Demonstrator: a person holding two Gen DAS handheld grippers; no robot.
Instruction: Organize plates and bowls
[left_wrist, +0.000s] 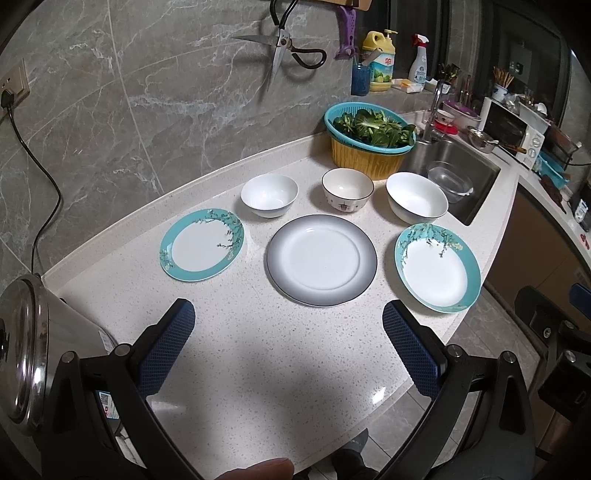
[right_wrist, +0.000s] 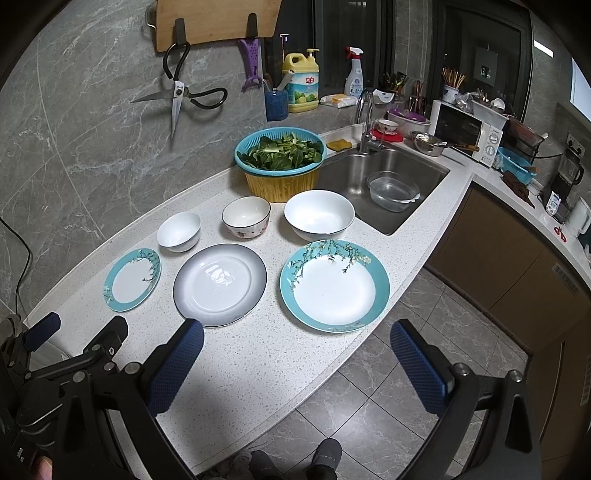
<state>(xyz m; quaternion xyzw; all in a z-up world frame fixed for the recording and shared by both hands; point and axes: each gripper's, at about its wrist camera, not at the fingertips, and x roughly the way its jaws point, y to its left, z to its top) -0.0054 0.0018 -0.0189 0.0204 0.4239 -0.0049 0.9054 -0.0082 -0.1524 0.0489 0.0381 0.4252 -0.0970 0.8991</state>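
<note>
Nothing picked up yet, so basically sizing up the layout before the first grab. Probably smartest stacking plates by size, biggest at the bottom, then nesting bowls the same way, coming in low at a rim rather than pinching from above.

Going left to right along the counter (left_wrist: 258, 354): small teal plate (left_wrist: 202, 244), grey-rimmed plate (left_wrist: 321, 260) in the middle, large teal plate (left_wrist: 437, 267) near the counter edge by the sink (right_wrist: 388, 173). Behind them, small white bowl (left_wrist: 269, 194), patterned bowl (left_wrist: 346, 190), big white bowl (left_wrist: 416, 197), all sitting apart, none touching.

Left gripper (left_wrist: 288, 350) hovering wide open, holding nothing, with the grey-rimmed plate lying just ahead between the fingers (left_wrist: 168, 347) and the small teal plate off toward the left finger. Right gripper (right_wrist: 295, 365) also spread wide and empty, large teal plate sitting just ahead, roughly centred in the gap, grey-rimmed plate just past the left finger.

Watching that large teal plate though, sitting close to the edge, so sliding it outward looking risky.
</note>
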